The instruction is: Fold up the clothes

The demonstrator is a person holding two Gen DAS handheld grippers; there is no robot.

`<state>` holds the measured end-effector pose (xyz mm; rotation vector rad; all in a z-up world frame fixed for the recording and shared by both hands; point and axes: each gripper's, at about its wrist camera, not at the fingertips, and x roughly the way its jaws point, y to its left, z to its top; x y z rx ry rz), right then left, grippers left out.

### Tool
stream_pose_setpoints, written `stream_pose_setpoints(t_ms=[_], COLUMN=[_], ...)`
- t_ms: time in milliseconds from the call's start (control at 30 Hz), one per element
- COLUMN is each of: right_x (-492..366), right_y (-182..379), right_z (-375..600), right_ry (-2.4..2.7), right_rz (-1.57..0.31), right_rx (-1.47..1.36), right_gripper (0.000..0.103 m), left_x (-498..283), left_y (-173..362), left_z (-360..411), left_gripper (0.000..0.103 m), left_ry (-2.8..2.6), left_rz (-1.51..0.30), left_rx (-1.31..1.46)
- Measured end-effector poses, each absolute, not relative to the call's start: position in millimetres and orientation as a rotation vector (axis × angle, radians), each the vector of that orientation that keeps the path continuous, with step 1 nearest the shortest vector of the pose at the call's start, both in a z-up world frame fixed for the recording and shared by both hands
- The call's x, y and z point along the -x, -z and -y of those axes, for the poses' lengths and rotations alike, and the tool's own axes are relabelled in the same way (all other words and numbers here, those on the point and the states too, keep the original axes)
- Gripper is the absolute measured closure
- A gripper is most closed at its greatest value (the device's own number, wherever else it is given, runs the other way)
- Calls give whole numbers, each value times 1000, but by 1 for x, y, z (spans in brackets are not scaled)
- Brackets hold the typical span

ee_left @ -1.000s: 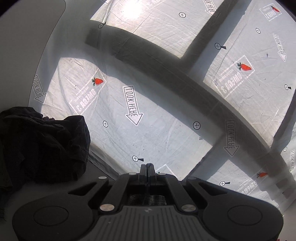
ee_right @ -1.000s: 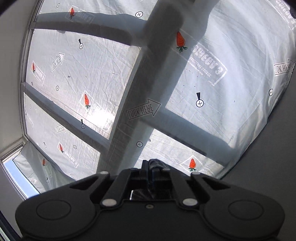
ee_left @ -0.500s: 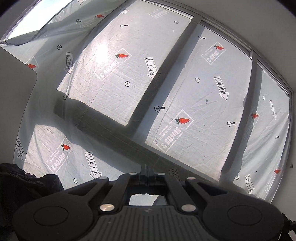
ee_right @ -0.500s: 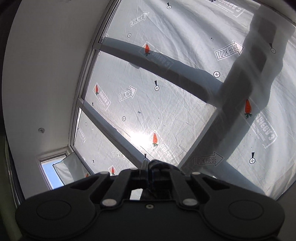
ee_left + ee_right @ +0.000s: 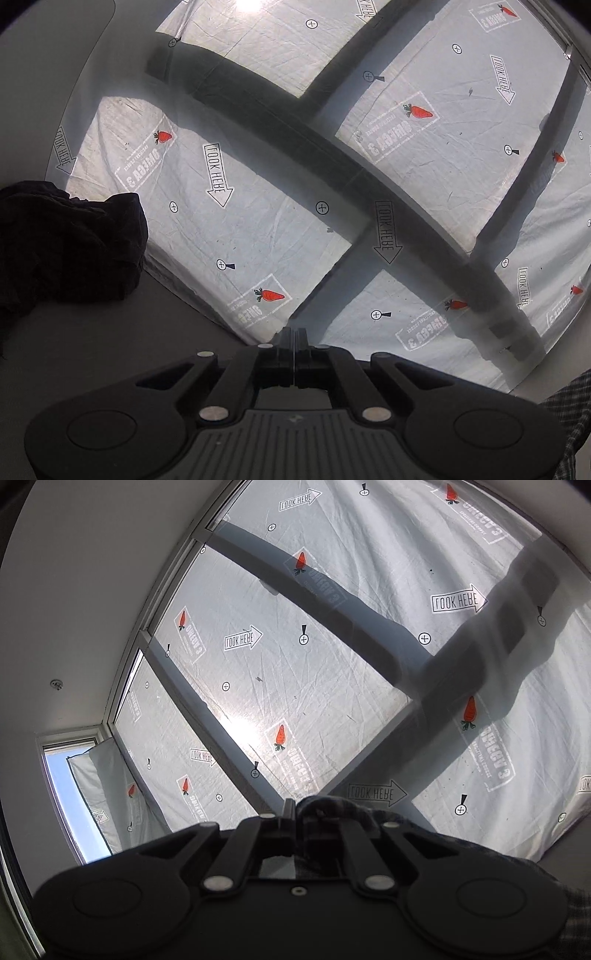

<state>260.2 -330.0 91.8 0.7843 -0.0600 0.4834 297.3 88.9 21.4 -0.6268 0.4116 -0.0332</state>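
Observation:
Both grippers point up at covered windows. My left gripper (image 5: 294, 334) is shut; its fingers meet with no cloth showing between the tips. A dark plaid garment (image 5: 569, 417) hangs at the lower right edge of the left wrist view. My right gripper (image 5: 295, 808) is shut on the same plaid garment (image 5: 332, 808), which bunches over its fingertips and drapes to the right (image 5: 576, 923). A heap of dark clothes (image 5: 62, 243) lies at the left of the left wrist view on a grey surface.
White printed sheeting (image 5: 258, 229) covers the windows, with dark frame bars (image 5: 295, 129) behind it. In the right wrist view the sheeting (image 5: 295, 686) meets a white wall (image 5: 74, 609), and a narrow bare window (image 5: 70, 794) is at the left.
Both grippers have kept swinging: the left view tipped back down so the dark heap is larger again, and the right view turned further, with plaid cloth now showing over its fingertips.

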Motion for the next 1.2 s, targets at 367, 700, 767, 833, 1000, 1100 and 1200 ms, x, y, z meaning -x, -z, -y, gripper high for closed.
stream_pose_setpoints(t_ms=[367, 700, 767, 833, 1000, 1100, 1200], right_x=[-286, -348, -367, -388, -445, -485, -523], right_y=[-68, -42, -40, -39, -34, -22, 2], right_z=[339, 354, 356, 358, 362, 364, 365], right_ry=[-342, -300, -309, -320, -327, -298, -214], right_rz=[-78, -160, -164, -166, -133, -146, -383], right_rx=[-719, -742, -741, -749, -778, -774, -685], right_gripper=[99, 99, 99, 99, 99, 93, 56], left_x=[-316, -325, -334, -347, -380, -401, -418], left_y=[98, 129, 132, 135, 141, 147, 157], left_z=[-82, -96, -97, -96, -93, -89, -82], left_gripper=[103, 102, 102, 99, 96, 93, 90], left_ry=[-47, -149, -168, -184, -212, -224, -222], left_rz=[-775, -873, -880, -886, -900, -915, -952], left_rx=[706, 729, 726, 725, 708, 713, 707])
